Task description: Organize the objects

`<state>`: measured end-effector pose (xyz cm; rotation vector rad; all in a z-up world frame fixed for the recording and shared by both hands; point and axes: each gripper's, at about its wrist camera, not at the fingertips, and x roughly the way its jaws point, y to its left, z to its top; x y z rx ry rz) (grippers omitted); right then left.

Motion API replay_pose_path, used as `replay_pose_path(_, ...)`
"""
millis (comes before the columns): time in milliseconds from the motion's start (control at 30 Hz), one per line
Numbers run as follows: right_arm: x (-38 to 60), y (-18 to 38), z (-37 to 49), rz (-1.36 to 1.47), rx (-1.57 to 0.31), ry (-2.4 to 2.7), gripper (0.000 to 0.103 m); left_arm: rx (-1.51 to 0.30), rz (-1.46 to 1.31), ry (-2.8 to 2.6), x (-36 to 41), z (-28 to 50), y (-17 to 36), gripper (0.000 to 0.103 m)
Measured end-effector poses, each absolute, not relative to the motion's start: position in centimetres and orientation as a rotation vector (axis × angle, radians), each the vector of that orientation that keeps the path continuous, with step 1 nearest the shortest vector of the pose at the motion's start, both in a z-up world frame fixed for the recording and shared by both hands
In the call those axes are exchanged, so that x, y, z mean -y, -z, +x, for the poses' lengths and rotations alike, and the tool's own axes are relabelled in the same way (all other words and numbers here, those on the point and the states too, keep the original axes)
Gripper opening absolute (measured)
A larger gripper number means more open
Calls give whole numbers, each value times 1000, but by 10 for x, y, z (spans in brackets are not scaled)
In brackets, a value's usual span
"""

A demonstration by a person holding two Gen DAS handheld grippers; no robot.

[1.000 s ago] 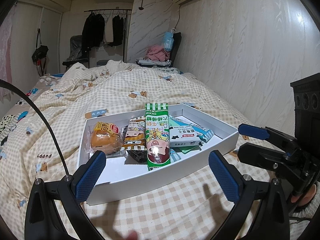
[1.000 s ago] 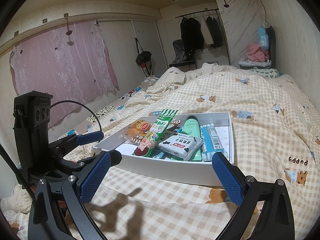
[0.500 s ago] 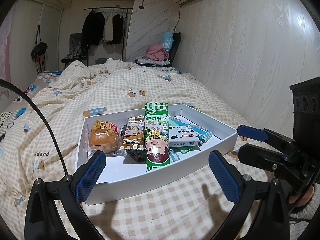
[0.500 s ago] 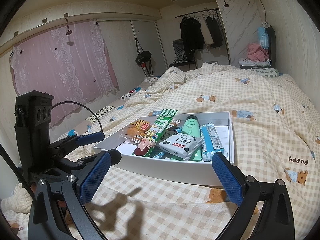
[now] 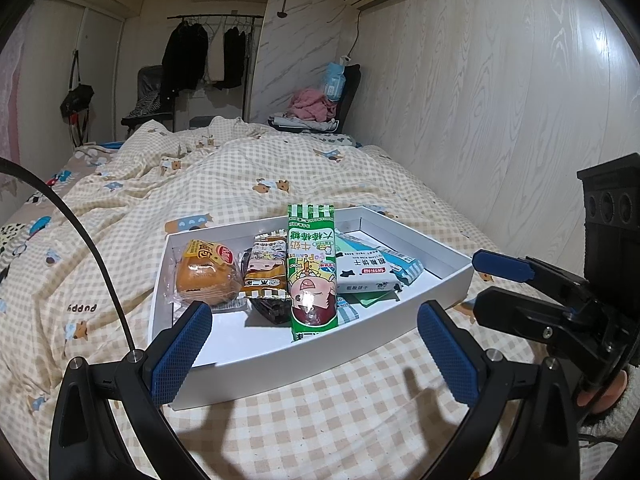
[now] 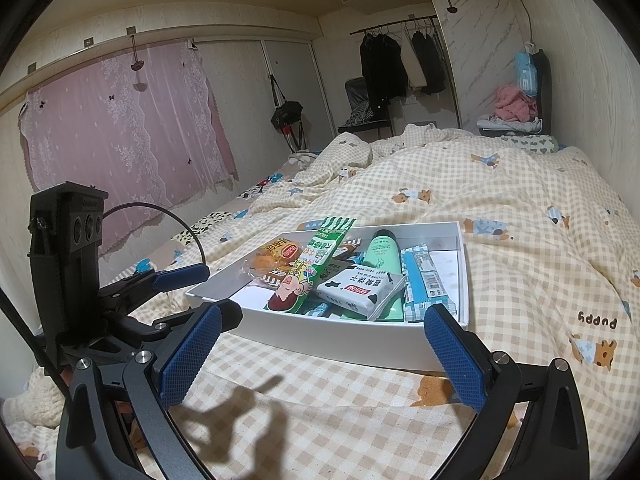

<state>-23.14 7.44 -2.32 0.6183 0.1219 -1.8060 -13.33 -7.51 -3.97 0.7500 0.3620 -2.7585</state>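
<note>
Left wrist view: one tray (image 5: 256,376) (snacks inside), two grippers, jaws wide, empty.

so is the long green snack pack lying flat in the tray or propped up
Propped up. The green pack slants, its far end raised above the tray rim, resting over other snacks; its near end is down on the tray floor.

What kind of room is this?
It looks like a bedroom. There's a bed with a checked puppy quilt, dark clothes hanging on a rail, and a pink lace curtain on the wall.
</note>
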Motion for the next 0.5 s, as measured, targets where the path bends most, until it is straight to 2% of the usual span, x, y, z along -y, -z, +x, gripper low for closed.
replay_pose_path(500,-74,24,-230,627,-121,1804,102,-364,755,2760,75,-133,39,103)
